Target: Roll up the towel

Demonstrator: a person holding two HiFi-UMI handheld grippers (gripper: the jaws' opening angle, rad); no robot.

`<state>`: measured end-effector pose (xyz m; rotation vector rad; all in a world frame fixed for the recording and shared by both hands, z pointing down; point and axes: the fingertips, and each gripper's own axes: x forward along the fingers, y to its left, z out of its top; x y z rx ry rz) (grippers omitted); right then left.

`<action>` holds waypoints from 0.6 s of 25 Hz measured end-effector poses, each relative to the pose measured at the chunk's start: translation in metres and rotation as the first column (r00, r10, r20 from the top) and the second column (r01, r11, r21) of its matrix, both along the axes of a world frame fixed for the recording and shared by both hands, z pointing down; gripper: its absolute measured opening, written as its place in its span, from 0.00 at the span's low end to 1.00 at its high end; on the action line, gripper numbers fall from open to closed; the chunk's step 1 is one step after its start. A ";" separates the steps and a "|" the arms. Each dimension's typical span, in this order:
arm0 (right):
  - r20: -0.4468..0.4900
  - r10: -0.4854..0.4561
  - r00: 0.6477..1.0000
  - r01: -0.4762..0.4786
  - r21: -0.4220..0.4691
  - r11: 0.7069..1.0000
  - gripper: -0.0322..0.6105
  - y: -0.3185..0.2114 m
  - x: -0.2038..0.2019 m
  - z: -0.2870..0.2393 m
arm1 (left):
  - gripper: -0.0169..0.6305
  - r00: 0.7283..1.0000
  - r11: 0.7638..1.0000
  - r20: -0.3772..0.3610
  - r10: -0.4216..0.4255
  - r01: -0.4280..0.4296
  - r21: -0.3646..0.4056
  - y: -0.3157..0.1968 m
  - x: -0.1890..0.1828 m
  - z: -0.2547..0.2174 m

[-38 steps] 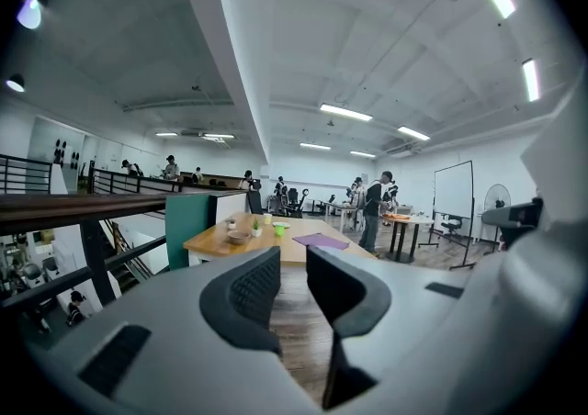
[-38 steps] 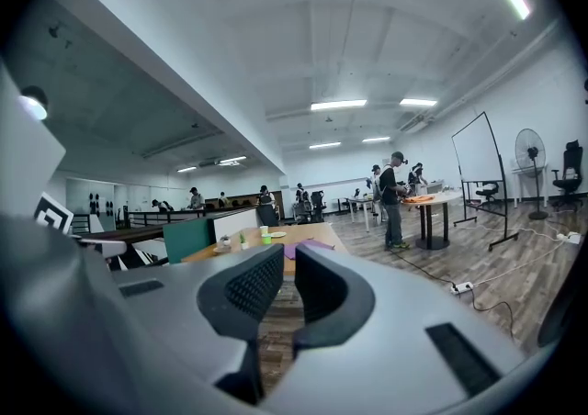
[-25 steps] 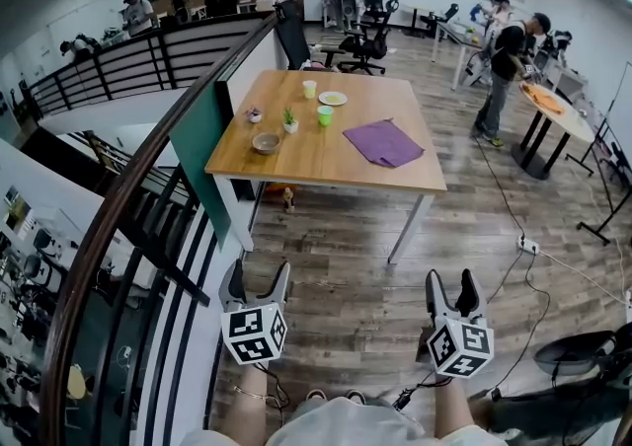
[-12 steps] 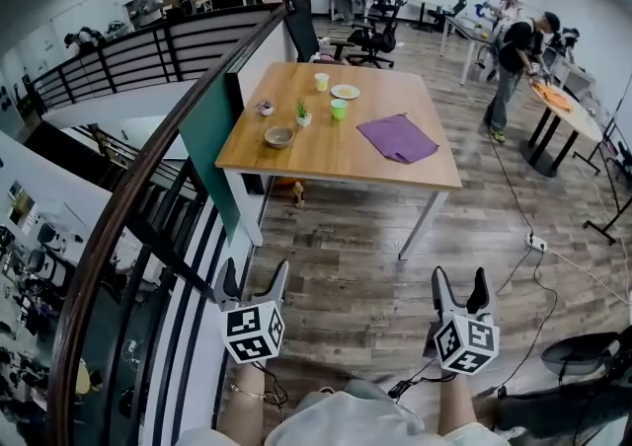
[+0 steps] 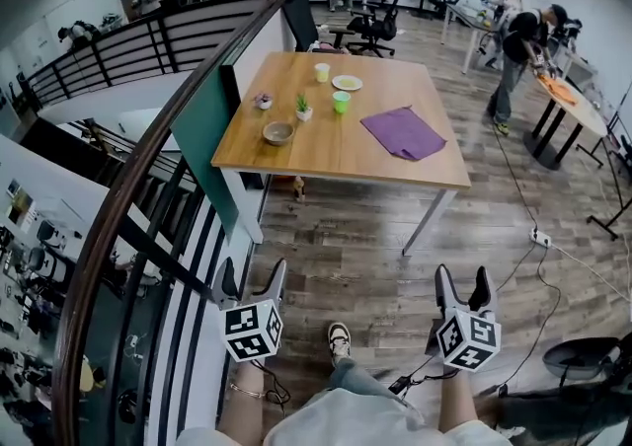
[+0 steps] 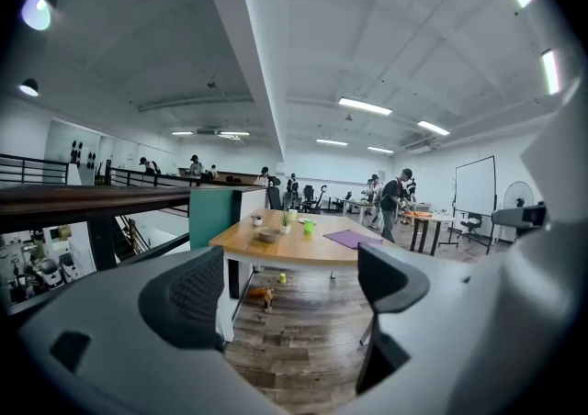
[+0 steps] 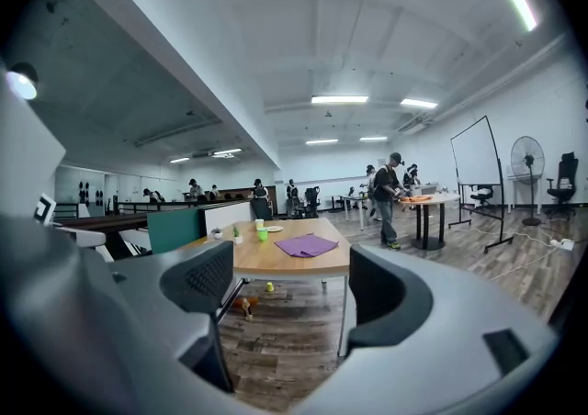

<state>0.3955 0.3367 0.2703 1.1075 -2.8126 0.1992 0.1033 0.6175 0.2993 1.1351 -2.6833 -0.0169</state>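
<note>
A purple towel [image 5: 403,132] lies flat and unrolled on the right half of a wooden table [image 5: 326,158], well ahead of me across the floor. Both grippers hang low in front of me, far short of the table. My left gripper [image 5: 254,280] is open with only air between its fingers. My right gripper [image 5: 462,286] is open and empty too. In the left gripper view the towel [image 6: 352,239] shows beyond the open gripper [image 6: 289,275]. The right gripper view has the towel [image 7: 307,245] on the table past its open gripper [image 7: 294,285].
On the table's left half stand a bowl [image 5: 277,132], a small plant [image 5: 303,111], a green cup [image 5: 342,102], a plate [image 5: 347,83] and a pale cup [image 5: 322,71]. A railing [image 5: 128,217] and teal partition [image 5: 202,133] run along the left. Cables [image 5: 538,237] cross the floor at right; a person [image 5: 513,54] stands by a round table.
The table and towel have come closer and a little larger in the head view. A shoe has stepped into view between the grippers. Both grippers stay open and empty.
</note>
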 end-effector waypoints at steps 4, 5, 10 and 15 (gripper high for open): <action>-0.005 -0.013 1.000 0.013 0.001 1.000 0.62 -0.030 -0.034 0.004 | 0.73 1.000 1.000 -0.007 -0.016 0.016 0.007 -0.026 -0.033 0.004; -0.007 -0.015 1.000 0.015 0.002 1.000 0.62 -0.038 -0.043 0.005 | 0.73 1.000 1.000 -0.008 -0.021 0.021 0.009 -0.034 -0.042 0.004; 0.005 -0.004 1.000 0.004 -0.001 1.000 0.60 -0.091 -0.086 0.001 | 0.73 1.000 1.000 -0.002 -0.016 0.016 -0.002 -0.083 -0.085 0.000; 0.013 -0.003 1.000 0.003 -0.005 1.000 0.59 -0.148 -0.133 -0.005 | 0.72 1.000 1.000 -0.004 -0.004 0.004 -0.015 -0.135 -0.130 -0.005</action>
